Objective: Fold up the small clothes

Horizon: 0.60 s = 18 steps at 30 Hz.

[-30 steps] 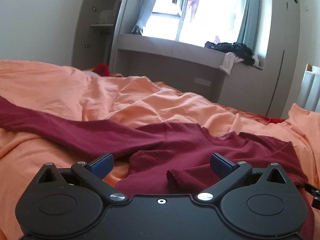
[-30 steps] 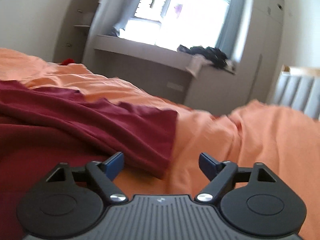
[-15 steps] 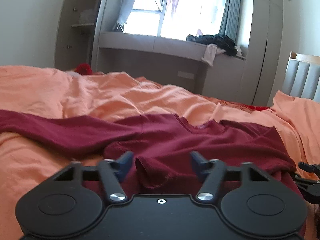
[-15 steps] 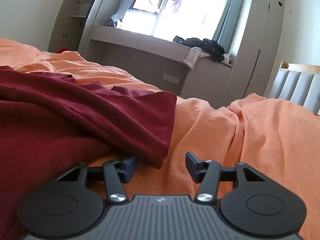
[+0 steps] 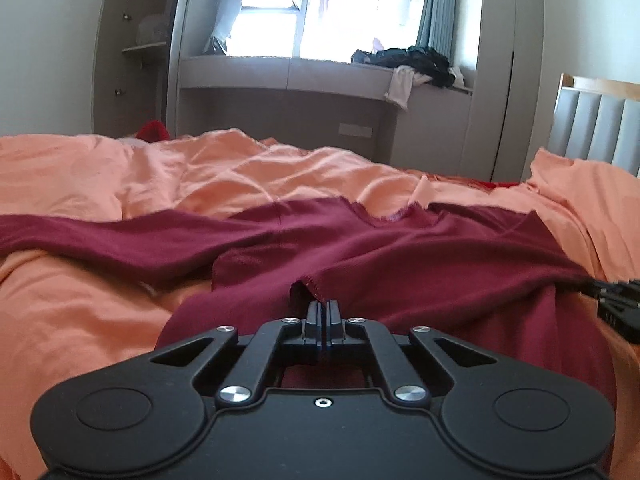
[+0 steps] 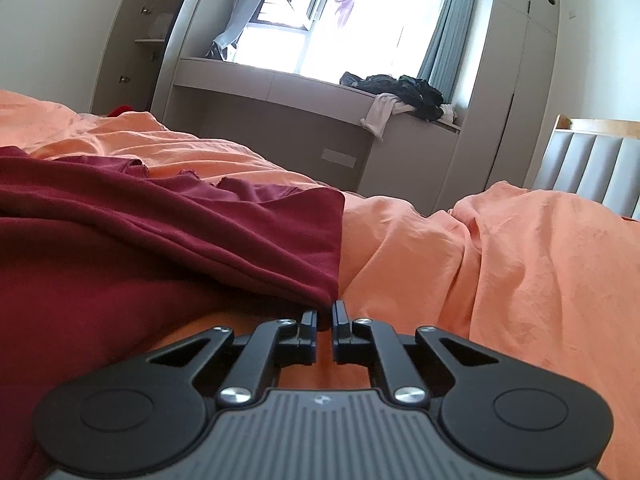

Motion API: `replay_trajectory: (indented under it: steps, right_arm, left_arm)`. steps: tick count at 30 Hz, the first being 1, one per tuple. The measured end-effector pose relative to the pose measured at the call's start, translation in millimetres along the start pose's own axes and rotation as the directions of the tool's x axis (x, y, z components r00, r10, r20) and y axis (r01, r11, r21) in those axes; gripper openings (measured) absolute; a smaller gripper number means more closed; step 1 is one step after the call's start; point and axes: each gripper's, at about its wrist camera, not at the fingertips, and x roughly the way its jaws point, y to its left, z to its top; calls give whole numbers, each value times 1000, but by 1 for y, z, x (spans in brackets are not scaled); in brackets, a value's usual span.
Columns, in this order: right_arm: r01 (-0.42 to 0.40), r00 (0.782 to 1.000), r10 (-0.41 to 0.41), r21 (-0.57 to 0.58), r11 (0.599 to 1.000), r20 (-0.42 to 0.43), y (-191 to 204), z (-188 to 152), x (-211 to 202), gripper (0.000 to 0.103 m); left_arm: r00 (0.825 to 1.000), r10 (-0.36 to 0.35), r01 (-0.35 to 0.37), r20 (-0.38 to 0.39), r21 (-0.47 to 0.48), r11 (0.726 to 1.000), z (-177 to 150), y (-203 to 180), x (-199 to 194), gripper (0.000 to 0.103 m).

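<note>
A dark red long-sleeved top (image 5: pixel 400 248) lies spread and rumpled on an orange bed sheet (image 5: pixel 100 312). My left gripper (image 5: pixel 321 307) is shut, and a raised fold of the top's near hem is pinched between its pads. In the right wrist view the same top (image 6: pixel 160 240) fills the left side. My right gripper (image 6: pixel 325 314) is shut on the top's near right corner, with a thin bit of cloth between the fingers. The right gripper's tips (image 5: pixel 614 300) also show at the right edge of the left wrist view.
The orange sheet (image 6: pixel 500 272) is wrinkled in ridges around the top. Behind the bed stand a grey window bench (image 5: pixel 288 80) with a pile of dark clothes (image 5: pixel 416 60), tall cupboards and a padded headboard (image 5: pixel 596 128). A red item (image 5: pixel 152 130) lies at the bed's far side.
Both grippers went from wide open to shut. The left one moved forward and down onto the hem fold. The right one stayed in place and closed on the corner.
</note>
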Motion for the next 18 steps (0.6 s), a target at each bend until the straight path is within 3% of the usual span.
replay_trajectory:
  steps: [4,6,8,12,14,17,18]
  right_arm:
    - [-17,999,18,21,1000,-28,0,-4,2,9]
    - [-30,999,31,36,999,-40,-1,-4,0,16]
    - [-36,998,38,62,997,-41,-4,-1,-8,48]
    - [-81,997,80,91,993,8,-4,21,-33,67]
    - [-137,990,134,103,985,36,3,36,-41,83]
    - [-261,964,252,121,958,88,24,58,-48,85]
    - [-328,943,317,117,937,106,31,65,-49,85]
  left_arm:
    - [999,-22,23,-30,17,1000,-9,1,0,0]
    - [1000,-22,23,-22,52,998,-11,-1,-3,0]
    - [999,-39,40,-18,46,998,-10,2,-7,2]
    - [998,-57,56,-20,-39,998,-5,17,-9,23]
    - [997,-70,67,-26,-81,994,-4,23,-9,29]
    - [996,-80,76,-31,-109,991,-2,29,-10,33]
    - [996,-80,76,-28,-118,990,-1,32,-13,37]
